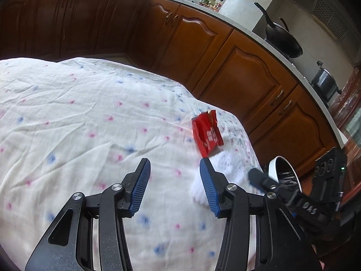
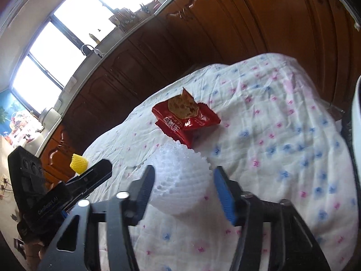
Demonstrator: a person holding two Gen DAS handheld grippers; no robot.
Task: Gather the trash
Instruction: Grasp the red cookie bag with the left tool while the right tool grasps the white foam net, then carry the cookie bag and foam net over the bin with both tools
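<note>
While the left claw [image 1: 174, 180] hangs above the flowered cloth [image 1: 79, 117] on the tabletop with its blue pads spread wide and nothing between them, the right claw [image 2: 183, 185] is just as released, its fingers either side of a white foam fruit net [image 2: 180, 180]. Whether the pads touch the net, I cannot tell. In the left wrist view that same white net sits at about 3 o'clock from the left claw, just beside its right pad, and the other claw shows at the right edge next to a white bin [image 1: 284, 171] with a dark inside. Further out, at 1 o'clock in the left view, lies the red snack wrapper [image 1: 207, 134], torn open. From the right wrist it sits at 12 o'clock just beyond the net, a cookie picture printed on it. A small yellow foam net [image 2: 79, 163] rests at 10 o'clock, near the cloth's edge. Beyond everything, brown wooden cabinets [image 1: 225, 52] run along the kitchen wall.
</note>
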